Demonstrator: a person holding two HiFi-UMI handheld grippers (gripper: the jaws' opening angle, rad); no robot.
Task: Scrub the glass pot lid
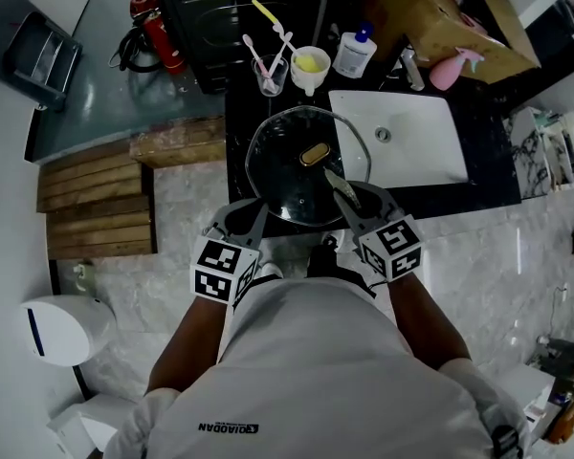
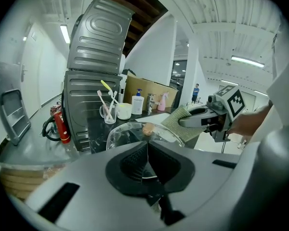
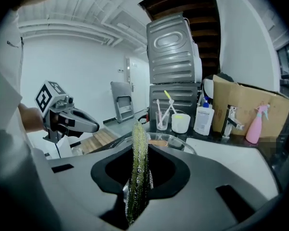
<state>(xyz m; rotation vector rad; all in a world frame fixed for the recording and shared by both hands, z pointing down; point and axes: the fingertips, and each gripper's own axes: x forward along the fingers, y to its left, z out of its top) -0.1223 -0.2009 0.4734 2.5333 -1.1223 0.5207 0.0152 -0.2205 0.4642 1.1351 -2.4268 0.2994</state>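
The left tongs (image 1: 258, 216) are closing tight on the near rim of the glass lid (image 1: 287, 175), as far as I can judge. The lid is lying flat just ahead of both tongs, over the black desk (image 1: 237, 132) beside the white sink (image 1: 402, 146). The right tongs (image 1: 349, 199) are clamping a green scrubbing pad (image 3: 137, 167) that is pointing forward over the lid, so they are nearer for scrubbing.

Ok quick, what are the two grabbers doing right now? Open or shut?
Left gripper: shut on the rim of the glass lid.
Right gripper: shut on the green scrub pad.
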